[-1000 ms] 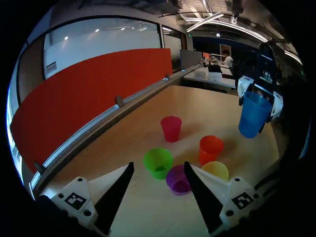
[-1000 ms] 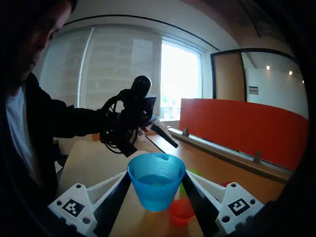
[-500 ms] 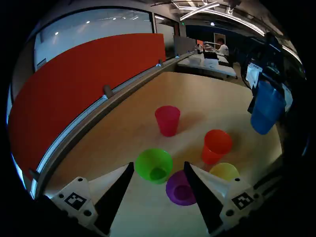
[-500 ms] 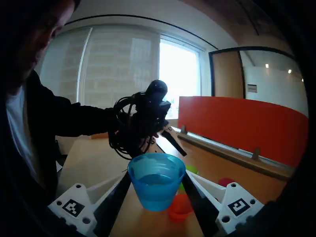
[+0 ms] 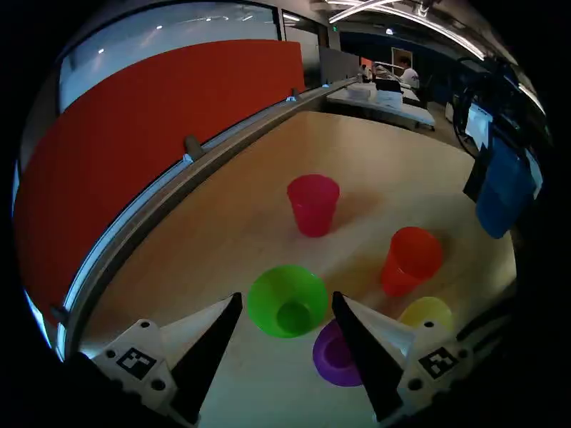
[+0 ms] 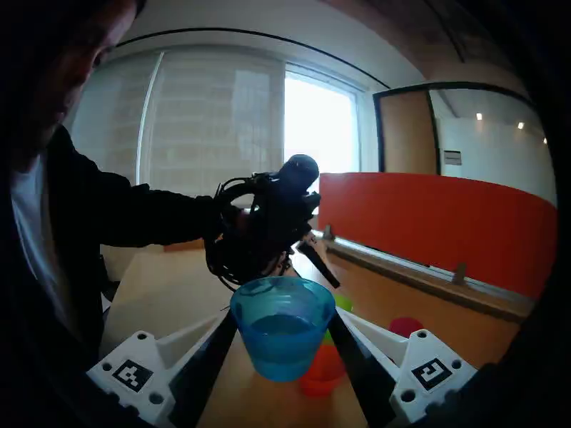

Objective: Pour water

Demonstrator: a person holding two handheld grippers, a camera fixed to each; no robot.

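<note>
My right gripper (image 6: 283,315) is shut on a blue cup (image 6: 282,342) holding water, kept upright above the table. In the left gripper view the same blue cup (image 5: 504,191) hangs at the far right. My left gripper (image 5: 285,298) is open, and a green cup (image 5: 288,302) sits on the table just ahead, between its fingertips, untouched. A pink cup (image 5: 314,205), an orange cup (image 5: 410,260), a yellow cup (image 5: 426,312) and a purple cup (image 5: 333,354) stand around it. The orange cup (image 6: 320,372) lies below the blue one.
The wooden table (image 5: 235,214) runs along a red partition (image 5: 143,121) with a metal rail. A person in a dark sleeve (image 6: 107,214) holds the left gripper (image 6: 275,217) opposite my right one. More desks (image 5: 385,93) stand in the background.
My left gripper has moved forward and lower, so the green cup now sits between its fingertips. The blue cup has drifted right in the left gripper view, still held upright.
</note>
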